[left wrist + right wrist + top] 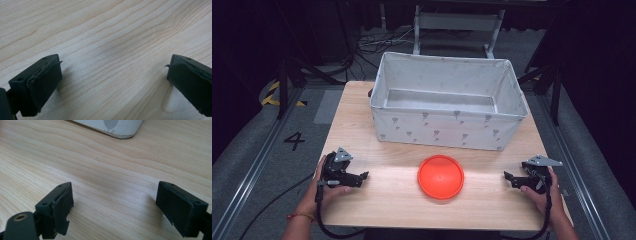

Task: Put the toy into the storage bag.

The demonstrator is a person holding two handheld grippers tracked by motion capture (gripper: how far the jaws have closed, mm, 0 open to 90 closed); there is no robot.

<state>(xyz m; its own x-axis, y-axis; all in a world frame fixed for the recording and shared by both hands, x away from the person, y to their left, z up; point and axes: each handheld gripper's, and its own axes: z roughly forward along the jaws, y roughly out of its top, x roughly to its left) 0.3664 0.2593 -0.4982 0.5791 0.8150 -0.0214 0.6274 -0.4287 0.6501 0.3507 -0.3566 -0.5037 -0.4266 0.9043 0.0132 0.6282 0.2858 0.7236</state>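
From the high view, a light wooden tabletop [362, 135] stands on a grey floor in a dark room. At the far half of the tabletop sits a large white fabric box [447, 125] printed with small grey shapes; it is open at the top and its inside looks bare. In front of the box, near the middle of the tabletop, lies a round orange lid [440, 176], flat and apart from the box. The person's left hand [323, 192] comes in from the lower left and holds the left hand-held gripper [363, 176], which rests low over the tabletop and points toward the lid from well to its left. The right hand [539, 192] comes in from the lower right and holds the right hand-held gripper [508, 177], which points toward the lid from well to its right. The lid lies between the two, touched by neither. A black cable trails from each gripper toward the near edge.

In the left gripper view, the left hand-held gripper [113, 68] has its two black jaws standing wide apart, with bare wood grain between them.

In the right gripper view, the right hand-held gripper [115, 195] likewise has its jaws spread wide, with bare wood between them. At the top edge, a rounded corner of the white fabric box [117, 127] rests on the tabletop.
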